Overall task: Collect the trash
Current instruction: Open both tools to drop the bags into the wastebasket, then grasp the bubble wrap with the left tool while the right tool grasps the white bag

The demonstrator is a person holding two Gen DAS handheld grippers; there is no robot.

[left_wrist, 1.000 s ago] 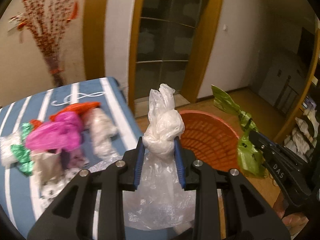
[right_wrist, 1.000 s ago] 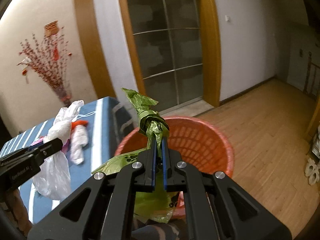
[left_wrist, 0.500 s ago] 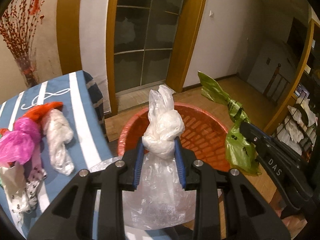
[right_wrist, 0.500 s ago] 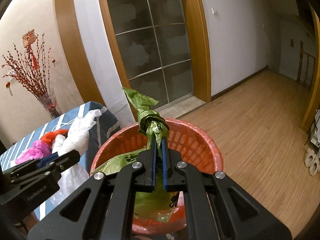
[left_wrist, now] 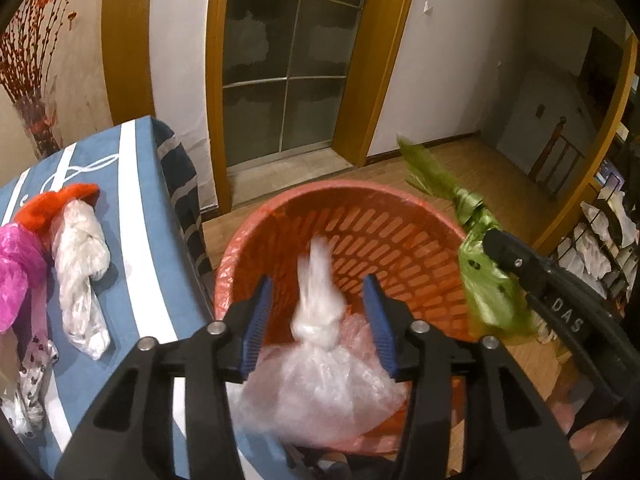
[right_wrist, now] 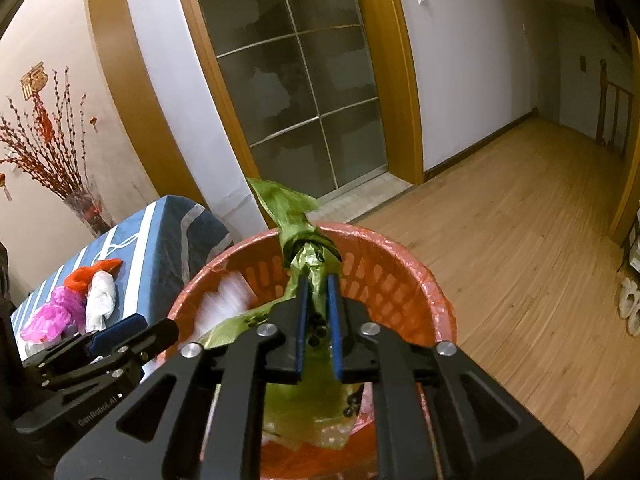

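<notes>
**Both bags let go over the basket**

The left gripper (left_wrist: 318, 324) has just been opening; its jaws stand wide, and the knotted clear bag (left_wrist: 320, 320) sits blurred between them, free of the pads, over the orange basket (left_wrist: 280, 216). The right gripper (right_wrist: 316, 316) has also just been opening; its jaws are only narrowly parted, with the green bag (right_wrist: 310, 248) threaded between them over the basket. I cannot tell whether the pads are touching it.

To do this well, keep both grippers above the rim until each bag has dropped clear, and widen the right jaws further so the green plastic does not snag.

More bags wait on the striped bench (left_wrist: 136, 208): white (left_wrist: 78, 248), pink (left_wrist: 16, 264), orange (left_wrist: 52, 208). Nothing blocks the basket, though the grippers are close together.
</notes>
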